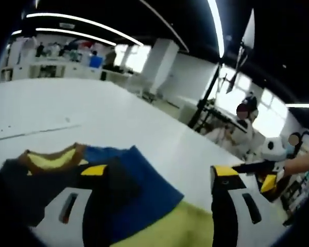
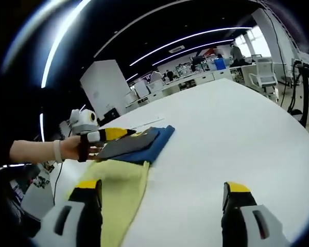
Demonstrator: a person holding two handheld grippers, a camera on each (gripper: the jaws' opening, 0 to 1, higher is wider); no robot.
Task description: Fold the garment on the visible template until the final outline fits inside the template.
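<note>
The white table (image 2: 237, 134) carries my garment (image 2: 124, 185), part folded: the dark and blue part lies doubled over the yellow; no template outline that I can make out, so I judge more folding remains; my left gripper (image 1: 157, 177) hangs spread above the blue fold; my right gripper (image 2: 162, 193) spread, holding nothing.

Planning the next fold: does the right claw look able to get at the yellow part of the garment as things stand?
Probably yes. The right claw is open over the white table, and the garment yellow edge lies by its left jaw, nothing between. The left claw sits farther off on the blue part.
</note>
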